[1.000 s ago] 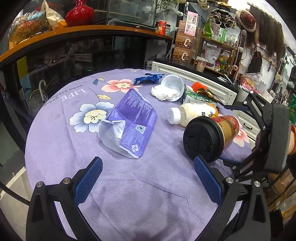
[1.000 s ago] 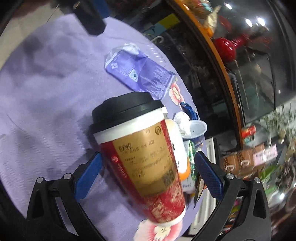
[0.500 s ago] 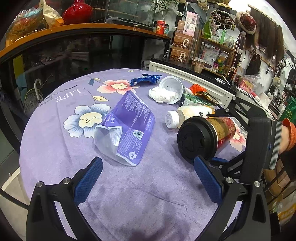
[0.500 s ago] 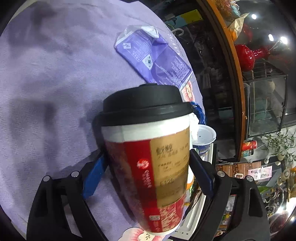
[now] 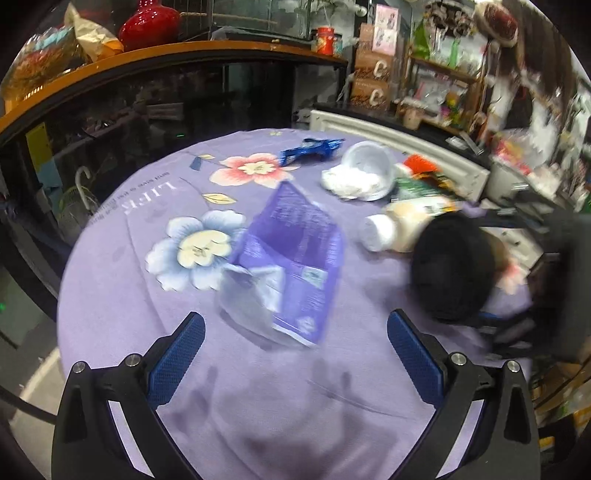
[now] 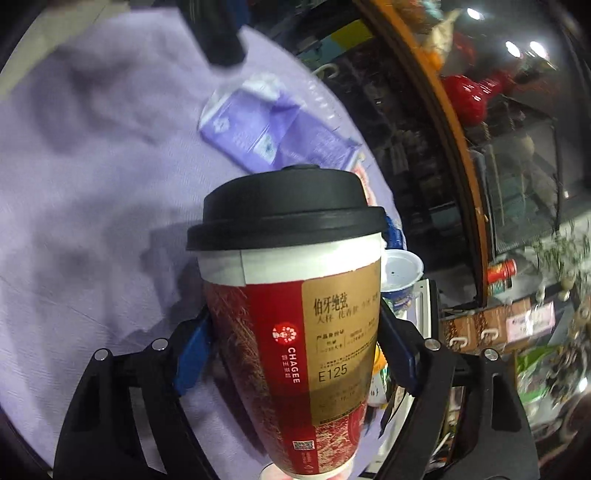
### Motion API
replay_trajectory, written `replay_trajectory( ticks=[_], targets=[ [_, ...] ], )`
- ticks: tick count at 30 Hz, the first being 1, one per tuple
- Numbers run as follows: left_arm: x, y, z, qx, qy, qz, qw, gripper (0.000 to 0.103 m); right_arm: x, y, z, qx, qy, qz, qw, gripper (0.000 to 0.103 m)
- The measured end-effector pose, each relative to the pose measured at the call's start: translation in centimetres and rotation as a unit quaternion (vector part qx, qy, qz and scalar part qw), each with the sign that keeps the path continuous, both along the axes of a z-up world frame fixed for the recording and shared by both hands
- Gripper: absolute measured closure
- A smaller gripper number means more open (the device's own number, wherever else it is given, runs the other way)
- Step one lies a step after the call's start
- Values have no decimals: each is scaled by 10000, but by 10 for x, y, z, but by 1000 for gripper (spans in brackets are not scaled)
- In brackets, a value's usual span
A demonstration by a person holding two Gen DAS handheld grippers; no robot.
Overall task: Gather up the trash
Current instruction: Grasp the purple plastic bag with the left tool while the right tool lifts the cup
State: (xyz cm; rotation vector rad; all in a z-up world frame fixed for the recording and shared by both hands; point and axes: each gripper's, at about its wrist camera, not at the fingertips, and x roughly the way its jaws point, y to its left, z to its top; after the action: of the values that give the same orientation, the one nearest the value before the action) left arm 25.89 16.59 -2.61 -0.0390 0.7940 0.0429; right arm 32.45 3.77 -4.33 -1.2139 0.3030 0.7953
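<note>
A red and gold paper cup (image 6: pixel 288 295) with a black lid stands between the blue pads of my right gripper (image 6: pixel 295 350). Its jaws are closing and both pads touch the cup's sides. In the left wrist view the same cup (image 5: pixel 452 266) shows lid-first at the right, blurred. My left gripper (image 5: pixel 295 354) is open with nothing between its fingers. It hovers low over the purple tablecloth (image 5: pixel 129 295), just in front of a crumpled purple packet (image 5: pixel 295 258). That purple packet (image 6: pixel 273 133) lies beyond the cup in the right wrist view.
Behind the cup lie a white bottle (image 5: pixel 399 229) on its side, a white bowl (image 5: pixel 365 170) with tissue, a blue wrapper (image 5: pixel 310 151) and green and orange packets (image 5: pixel 421 181). A dark counter with a red vase (image 5: pixel 147 26) curves round the table's far side.
The right jaws have come in from wide apart onto the cup, which now stands straighter between them. The left gripper has shifted, and the purple packet sits closer to its fingers.
</note>
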Motion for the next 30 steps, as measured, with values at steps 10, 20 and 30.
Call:
replay_trajectory(
  ticks=[10, 20, 30],
  targets=[
    [59, 26, -34, -366, 733, 147, 9965, 28, -9, -25, 44, 1285, 347, -410, 9902, 24],
    [45, 32, -40, -702, 503, 336, 9957, 59, -16, -41, 52, 2134, 648, -777, 9717, 24],
    [-9, 23, -6, -689, -250, 589, 9956, 71, -25, -63, 59, 3089, 986, -1061, 9400, 24]
  ],
)
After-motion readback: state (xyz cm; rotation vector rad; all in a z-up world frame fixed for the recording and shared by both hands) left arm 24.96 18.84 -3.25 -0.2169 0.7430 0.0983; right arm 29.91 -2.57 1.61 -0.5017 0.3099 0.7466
